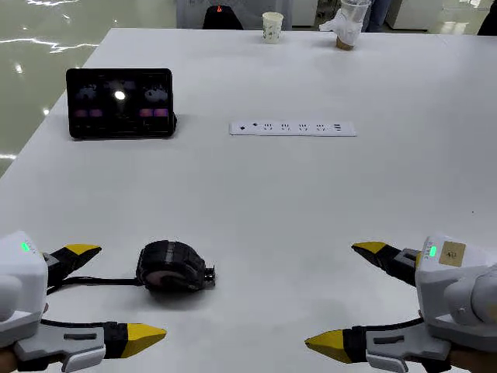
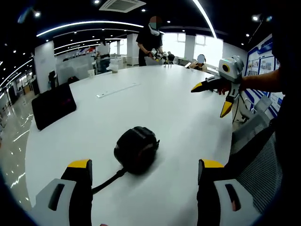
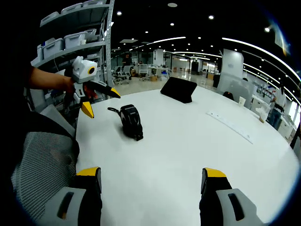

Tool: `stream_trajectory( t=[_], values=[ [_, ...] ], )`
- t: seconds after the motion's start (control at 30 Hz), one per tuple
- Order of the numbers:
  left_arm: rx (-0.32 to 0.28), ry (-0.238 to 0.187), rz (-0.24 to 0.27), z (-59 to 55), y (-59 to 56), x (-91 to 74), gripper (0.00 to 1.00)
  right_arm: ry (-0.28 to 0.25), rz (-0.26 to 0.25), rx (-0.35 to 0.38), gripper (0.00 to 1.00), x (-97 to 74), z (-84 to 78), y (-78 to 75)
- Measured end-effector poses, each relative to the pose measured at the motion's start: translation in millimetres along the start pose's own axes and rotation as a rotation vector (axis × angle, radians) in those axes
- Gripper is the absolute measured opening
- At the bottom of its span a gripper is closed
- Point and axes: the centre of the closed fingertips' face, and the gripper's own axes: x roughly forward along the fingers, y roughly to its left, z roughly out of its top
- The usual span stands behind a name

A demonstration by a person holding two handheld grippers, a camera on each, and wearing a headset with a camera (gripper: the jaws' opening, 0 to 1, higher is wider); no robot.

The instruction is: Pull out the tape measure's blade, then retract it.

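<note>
Tape measure [image 1: 175,266] lies on its side on the tabletop [image 1: 311,202], close to the near edge and toward the left near corner. Its blade is fully in. The blade tip end faces right, and a black wrist strap [image 1: 101,281] trails left.

Left gripper [image 1: 130,291] has its jaws spread wide and holds nothing. The jaws bracket the case from the strap side, near it but not touching, probably lined up to pin the body. Right gripper [image 1: 330,294] is also wide open and empty, well apart from the case on the blade side. That likely puts it in place to take the blade tip once the body is held. Judged step: approach, with no pull begun.

The head view gives the layout: tablet [image 1: 119,102] toward the far left, power strip [image 1: 293,128] mid-table, paper cup [image 1: 272,26] at the far edge. The left gripper view shows the case sitting just ahead of its own jaw tips, a gap the head view leaves unclear. It also shows the right gripper raised off the surface. The right gripper view shows the blade mouth end of the case pointing toward it, plus a mesh chair [image 3: 42,160] at the near edge.
</note>
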Motion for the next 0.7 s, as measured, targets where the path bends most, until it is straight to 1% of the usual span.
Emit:
stream_trajectory(
  t=[0.1, 0.3, 0.47, 0.7],
  values=[
    [0.009, 0.009, -0.007, -0.2, 1.5, 2.7, 0.88, 0.013, 0.008, 0.005, 0.86, 4.9, -0.8, -2.6],
    [0.044, 0.024, -0.027, 0.8, 3.5, 8.1, 0.81, 0.018, 0.032, -0.011, 0.84, 13.3, -0.2, -4.4],
    [0.065, 0.048, -0.052, -0.2, 4.2, 11.8, 0.72, 0.022, 0.062, -0.046, 0.81, 21.9, 1.5, -3.1],
    [0.112, 0.072, -0.069, -1.2, 9.0, 16.7, 0.66, 0.024, 0.11, -0.101, 0.72, 34.0, 4.1, 0.2]
  ],
)
